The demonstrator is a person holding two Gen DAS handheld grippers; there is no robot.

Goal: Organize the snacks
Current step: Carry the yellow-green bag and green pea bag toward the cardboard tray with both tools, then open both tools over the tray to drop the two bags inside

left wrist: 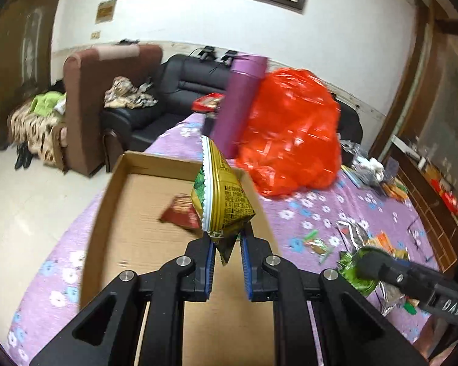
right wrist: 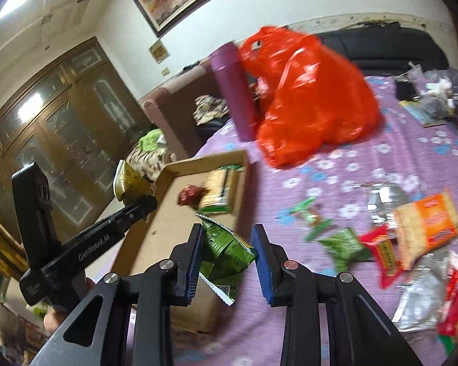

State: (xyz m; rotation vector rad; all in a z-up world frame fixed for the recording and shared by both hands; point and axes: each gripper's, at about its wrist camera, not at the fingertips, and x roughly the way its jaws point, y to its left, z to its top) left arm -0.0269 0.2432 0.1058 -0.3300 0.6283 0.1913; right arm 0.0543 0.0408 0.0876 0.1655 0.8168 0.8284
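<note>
My left gripper (left wrist: 226,241) is shut on a yellow-green snack packet (left wrist: 221,196) and holds it over the cardboard tray (left wrist: 107,195). A dark red packet (left wrist: 180,212) lies in the tray. My right gripper (right wrist: 229,244) is shut on a green snack packet (right wrist: 226,253) by the tray's near right corner (right wrist: 241,164). In the right wrist view the tray also holds a pale green-edged packet (right wrist: 219,190) and the dark red packet (right wrist: 190,195). The left gripper (right wrist: 143,206) with its yellow packet (right wrist: 128,183) shows at left. Several loose snacks (right wrist: 424,231) lie on the purple floral cloth (right wrist: 366,167).
A big red plastic bag (left wrist: 290,134) and a purple cylinder (left wrist: 239,103) stand behind the tray. A black sofa (left wrist: 180,91) and a brown armchair (left wrist: 85,100) lie beyond the table's far edge. More clutter (right wrist: 436,100) sits at the far right.
</note>
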